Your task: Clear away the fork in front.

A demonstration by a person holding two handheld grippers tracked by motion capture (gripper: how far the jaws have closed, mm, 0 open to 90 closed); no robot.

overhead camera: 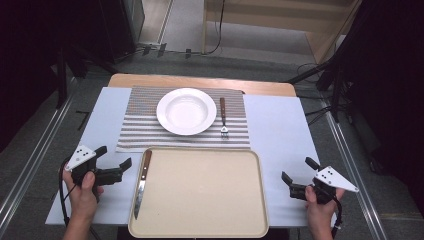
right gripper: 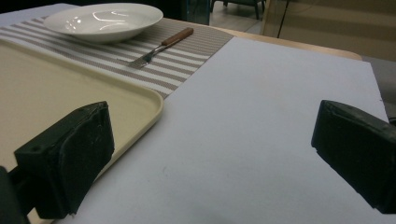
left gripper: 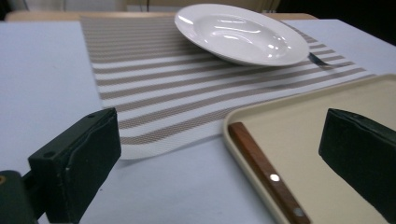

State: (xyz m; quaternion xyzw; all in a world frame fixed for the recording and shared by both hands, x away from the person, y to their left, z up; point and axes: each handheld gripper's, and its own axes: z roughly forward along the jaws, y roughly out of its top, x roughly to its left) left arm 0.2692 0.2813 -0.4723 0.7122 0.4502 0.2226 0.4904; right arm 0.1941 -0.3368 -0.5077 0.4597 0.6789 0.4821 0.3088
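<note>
A white deep plate sits on a striped placemat. To its right lies a wooden-handled fork. A wooden-handled knife lies along the left rim of a beige tray. My left gripper is open to the left of the tray, near the knife handle. My right gripper is open over the bare table to the right of the tray. Both hold nothing.
The table has a pale blue cover, with a wooden edge at the back. Dark stands and cables line the floor on both sides. Bare cover lies left of the placemat and right of the tray.
</note>
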